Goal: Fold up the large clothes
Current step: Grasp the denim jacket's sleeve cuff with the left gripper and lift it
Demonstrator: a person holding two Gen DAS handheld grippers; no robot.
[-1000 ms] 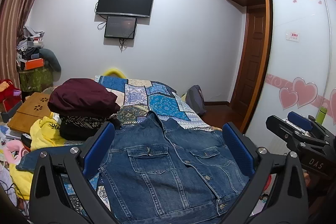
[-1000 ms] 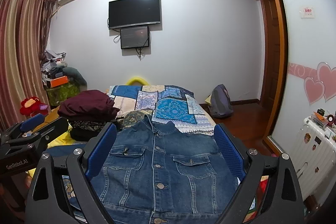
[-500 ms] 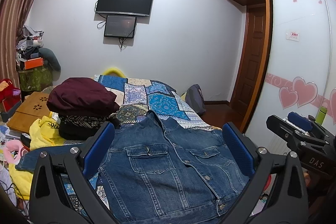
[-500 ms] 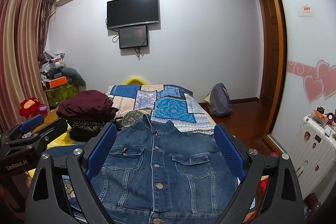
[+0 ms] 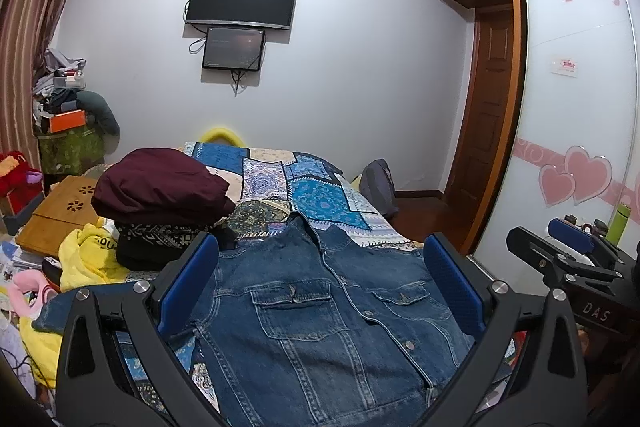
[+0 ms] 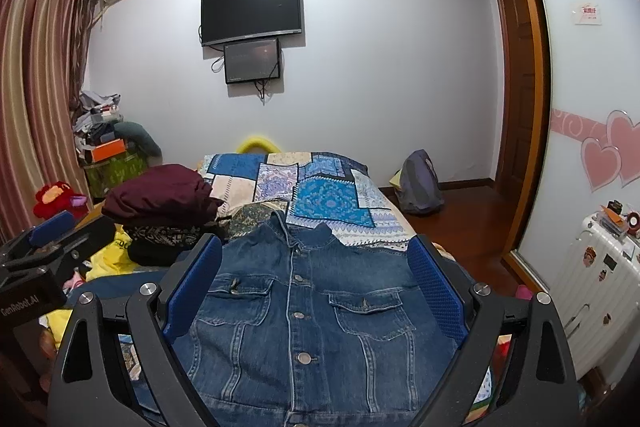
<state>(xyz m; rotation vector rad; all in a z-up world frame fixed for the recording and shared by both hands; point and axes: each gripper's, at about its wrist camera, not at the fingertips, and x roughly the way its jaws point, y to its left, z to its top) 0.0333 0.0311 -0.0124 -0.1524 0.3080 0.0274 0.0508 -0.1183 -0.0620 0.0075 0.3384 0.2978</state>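
A blue denim jacket (image 5: 320,319) lies flat, front up and buttoned, on the patchwork bedspread (image 5: 316,191). It also shows in the right wrist view (image 6: 304,311). My left gripper (image 5: 320,283) is open and empty, held above the jacket's chest. My right gripper (image 6: 316,287) is open and empty above the jacket too. Each gripper shows at the edge of the other's view: the right one (image 5: 568,255) and the left one (image 6: 52,239). The jacket's left sleeve (image 5: 96,303) lies out to the left.
A stack of folded clothes (image 5: 160,203) topped by a maroon garment stands left of the jacket. Yellow cloth (image 5: 88,259) and a wooden lap table (image 5: 60,215) lie farther left. A backpack (image 6: 420,183) sits on the floor. A white suitcase (image 6: 600,267) stands at right.
Both grippers have shifted very slightly; the view has barely changed. The jacket has not moved and both grippers stay open.
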